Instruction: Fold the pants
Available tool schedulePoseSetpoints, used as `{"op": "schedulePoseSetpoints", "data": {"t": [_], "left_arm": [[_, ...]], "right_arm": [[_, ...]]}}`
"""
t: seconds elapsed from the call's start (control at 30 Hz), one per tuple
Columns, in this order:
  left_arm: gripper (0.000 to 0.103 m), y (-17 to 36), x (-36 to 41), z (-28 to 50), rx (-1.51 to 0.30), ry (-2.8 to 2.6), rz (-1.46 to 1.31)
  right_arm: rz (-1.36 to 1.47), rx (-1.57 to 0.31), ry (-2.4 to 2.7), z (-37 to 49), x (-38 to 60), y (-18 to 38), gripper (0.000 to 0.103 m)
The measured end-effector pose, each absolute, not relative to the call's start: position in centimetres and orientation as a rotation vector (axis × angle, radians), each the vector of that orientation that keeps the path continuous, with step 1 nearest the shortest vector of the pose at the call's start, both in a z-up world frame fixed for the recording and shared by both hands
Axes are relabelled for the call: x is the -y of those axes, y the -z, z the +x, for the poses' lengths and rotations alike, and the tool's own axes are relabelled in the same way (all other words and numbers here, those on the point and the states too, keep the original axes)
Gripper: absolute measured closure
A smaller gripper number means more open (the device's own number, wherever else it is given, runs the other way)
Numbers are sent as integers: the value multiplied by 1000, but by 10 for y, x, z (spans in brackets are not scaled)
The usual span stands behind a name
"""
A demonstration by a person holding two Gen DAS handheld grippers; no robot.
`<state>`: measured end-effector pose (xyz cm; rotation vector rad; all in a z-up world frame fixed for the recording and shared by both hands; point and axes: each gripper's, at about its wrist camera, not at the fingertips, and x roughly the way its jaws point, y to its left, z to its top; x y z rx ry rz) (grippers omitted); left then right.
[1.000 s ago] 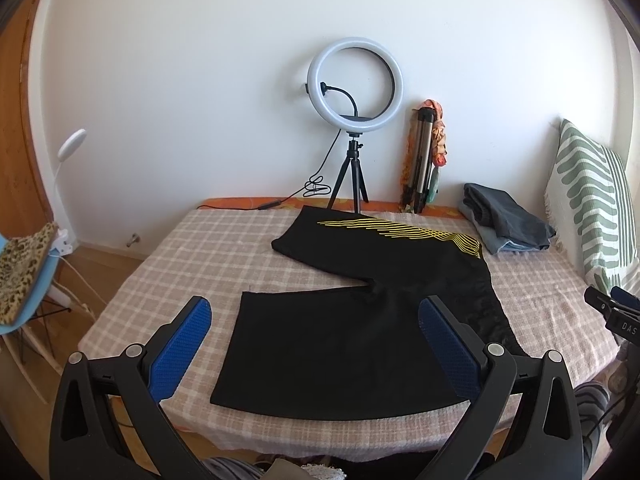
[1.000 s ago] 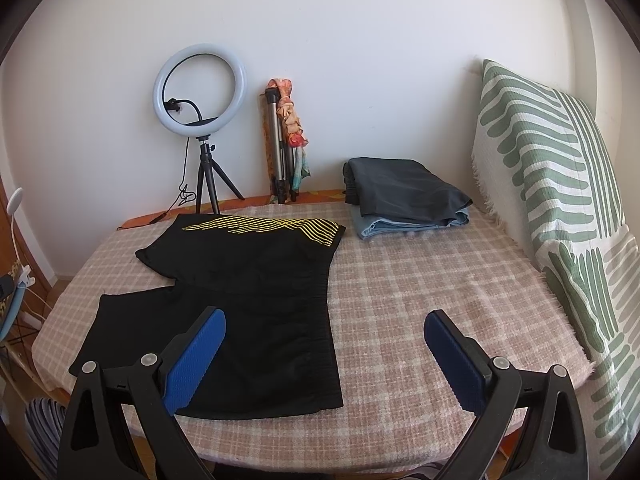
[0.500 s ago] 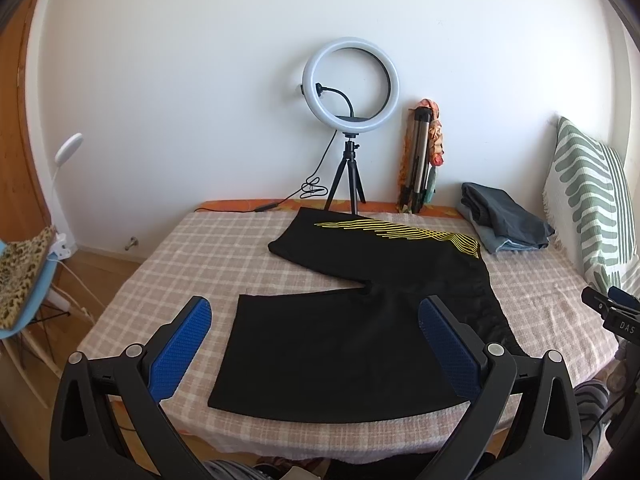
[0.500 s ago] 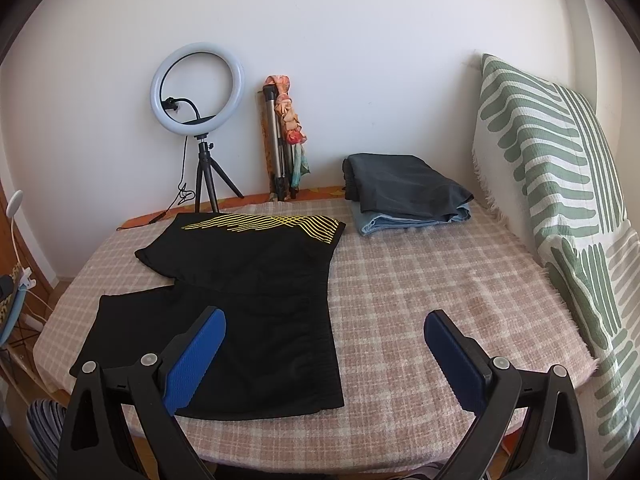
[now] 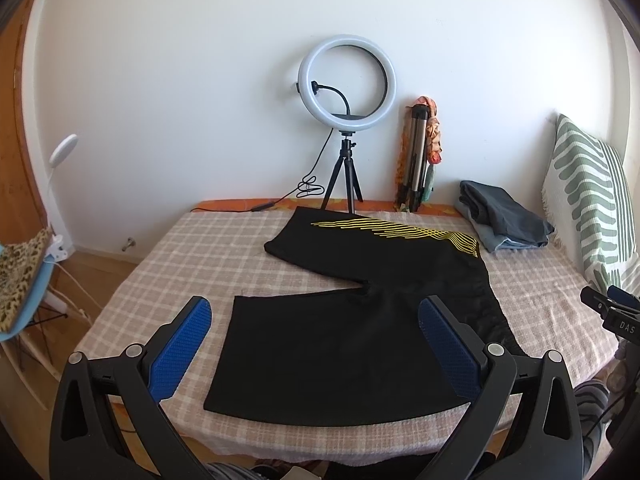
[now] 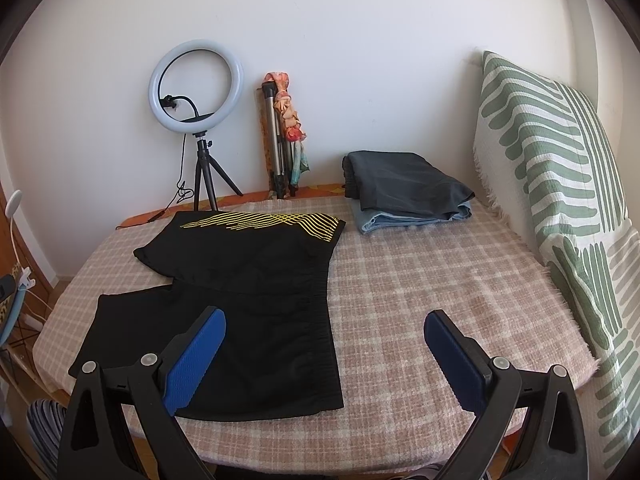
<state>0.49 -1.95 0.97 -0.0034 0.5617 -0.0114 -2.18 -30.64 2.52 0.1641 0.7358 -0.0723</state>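
Observation:
Black shorts with yellow stripes (image 5: 360, 312) lie spread flat on the checked bed cover (image 5: 192, 252), legs apart toward the left, waistband toward the right. They also show in the right wrist view (image 6: 248, 280). My left gripper (image 5: 314, 320) is open and empty, held above the near leg. My right gripper (image 6: 324, 328) is open and empty, held above the waistband edge near the front of the bed. The tip of the right gripper shows at the right edge of the left wrist view (image 5: 612, 308).
A ring light on a tripod (image 5: 346, 120) and a folded tripod with a scarf (image 5: 420, 152) stand at the wall. Folded dark and blue clothes (image 6: 404, 192) lie at the back right. A green-striped pillow (image 6: 560, 184) leans on the right. A chair (image 5: 20, 280) stands left.
Both grippers have drawn back and up a little, so the bed looks slightly smaller. The shorts have not moved.

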Motion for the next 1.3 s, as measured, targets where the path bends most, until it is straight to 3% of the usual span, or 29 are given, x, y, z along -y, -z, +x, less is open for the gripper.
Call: {"op": "schedulePoseSetpoints", "data": {"t": [0.63, 1.3], "left_arm": [[0, -5, 14, 10, -563, -3, -3], [1, -12, -54, 36, -540, -81, 127]], "right_arm": [[166, -745, 58, -19, 304, -22, 2], [93, -689, 11, -8, 306, -28, 3]]}}
